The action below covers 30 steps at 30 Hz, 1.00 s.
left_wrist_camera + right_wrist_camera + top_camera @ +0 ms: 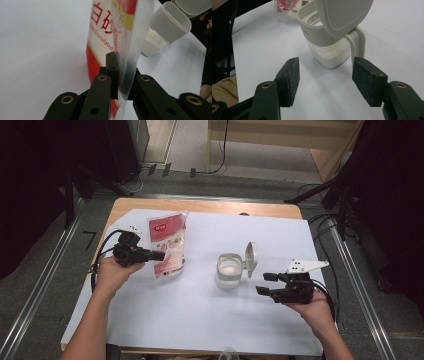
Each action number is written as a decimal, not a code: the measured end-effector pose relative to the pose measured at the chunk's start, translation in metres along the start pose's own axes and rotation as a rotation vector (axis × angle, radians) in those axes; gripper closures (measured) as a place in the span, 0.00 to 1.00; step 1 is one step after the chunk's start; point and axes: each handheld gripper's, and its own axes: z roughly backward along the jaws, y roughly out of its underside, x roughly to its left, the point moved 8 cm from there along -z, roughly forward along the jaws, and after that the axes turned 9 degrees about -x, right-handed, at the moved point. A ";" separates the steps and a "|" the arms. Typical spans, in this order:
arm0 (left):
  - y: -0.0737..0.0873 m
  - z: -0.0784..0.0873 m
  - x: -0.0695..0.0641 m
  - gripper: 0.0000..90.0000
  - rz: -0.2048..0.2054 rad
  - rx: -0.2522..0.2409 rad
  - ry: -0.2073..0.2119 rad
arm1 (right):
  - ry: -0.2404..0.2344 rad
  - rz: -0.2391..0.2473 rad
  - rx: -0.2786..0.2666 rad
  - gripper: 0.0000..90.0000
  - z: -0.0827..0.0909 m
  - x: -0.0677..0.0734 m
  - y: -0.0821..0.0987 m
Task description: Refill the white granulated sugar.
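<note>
A red, white and clear bag of granulated sugar (pixel 167 242) (pixel 110 30) stands tilted at the left of the white sheet. My left gripper (pixel 159 255) (pixel 120 62) is shut on the bag's lower side edge, the film pinched between its pads. A clear container (pixel 229 271) (pixel 329 50) (pixel 160 37) holding white sugar stands mid-table, its grey flip lid (pixel 251 257) (pixel 344 15) raised. Just right of the container, my right gripper (pixel 264 283) (pixel 325 80) stands open, pointing at it with nothing between its pads.
A white sheet (pixel 200 315) covers most of the wooden table (pixel 210 206). The rim of a glass (pixel 228 354) pokes in at the front edge. Cables and dark stands lie on the floor beyond the table and to its right.
</note>
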 end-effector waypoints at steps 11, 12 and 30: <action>0.007 0.004 -0.002 0.94 -0.011 -0.003 0.021 | 0.027 -0.003 0.003 0.44 0.001 -0.005 0.002; 0.007 0.004 -0.002 0.94 -0.010 -0.008 0.023 | 0.025 0.002 0.004 0.44 0.000 -0.005 0.002; 0.006 0.016 -0.004 0.91 -0.068 -0.021 -0.012 | 0.033 -0.004 0.013 0.45 -0.002 -0.005 0.005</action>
